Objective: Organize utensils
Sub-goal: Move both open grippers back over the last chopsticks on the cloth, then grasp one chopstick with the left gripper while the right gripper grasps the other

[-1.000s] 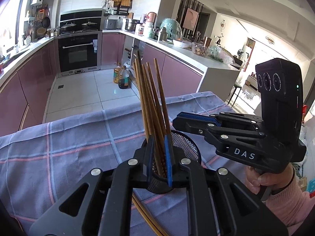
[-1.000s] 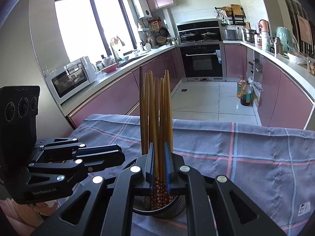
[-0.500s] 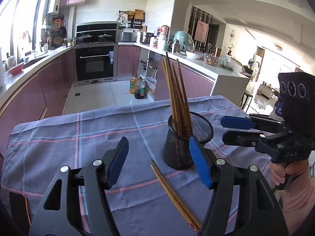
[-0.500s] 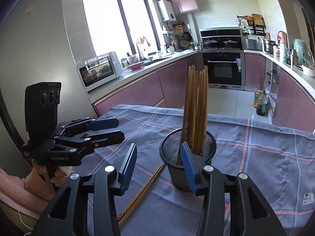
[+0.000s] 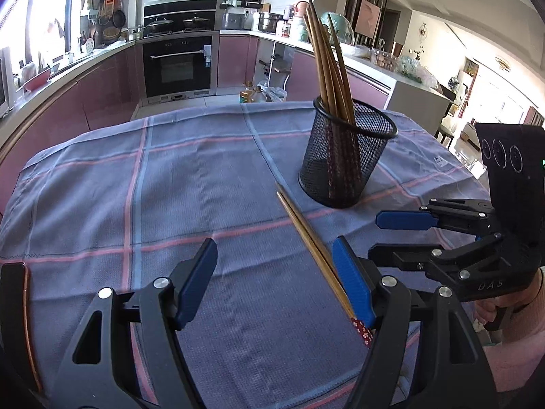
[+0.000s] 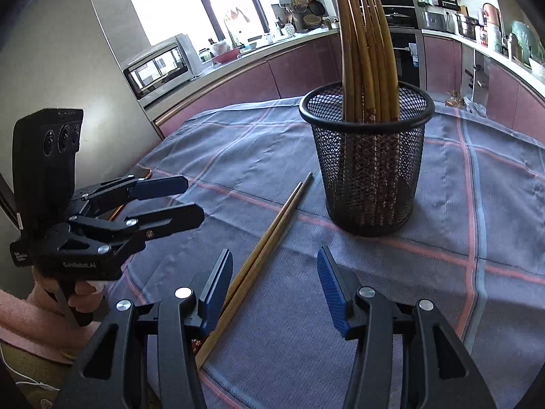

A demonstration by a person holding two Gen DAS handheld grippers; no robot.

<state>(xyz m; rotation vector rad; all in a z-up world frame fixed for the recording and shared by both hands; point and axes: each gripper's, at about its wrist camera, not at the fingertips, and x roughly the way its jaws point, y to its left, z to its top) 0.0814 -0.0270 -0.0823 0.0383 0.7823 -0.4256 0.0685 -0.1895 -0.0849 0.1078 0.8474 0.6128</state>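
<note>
A black mesh cup (image 5: pixel 344 167) (image 6: pixel 369 177) stands on the checked cloth with several brown chopsticks (image 5: pixel 325 58) (image 6: pixel 368 47) upright in it. A loose pair of chopsticks (image 5: pixel 306 238) (image 6: pixel 269 245) lies flat on the cloth in front of the cup. My left gripper (image 5: pixel 274 283) (image 6: pixel 194 199) is open, and the loose pair runs past its right pad (image 5: pixel 352 283) without being pinched. My right gripper (image 6: pixel 274 286) (image 5: pixel 374 235) has its jaws opening; the pair lies below, close to its left pad (image 6: pixel 214 286), and nothing is gripped.
The blue-grey checked cloth (image 5: pixel 190 177) covers the whole table, whose far edge drops toward a kitchen floor. Pink cabinets, an oven (image 5: pixel 178 64) and a microwave (image 6: pixel 160 66) stand well beyond. A hand in a pink sleeve (image 5: pixel 514 313) holds each gripper.
Both grippers were shut on the chopsticks standing in the cup. They have opened, let go, and drawn back and down, so the cup now stands farther off.
</note>
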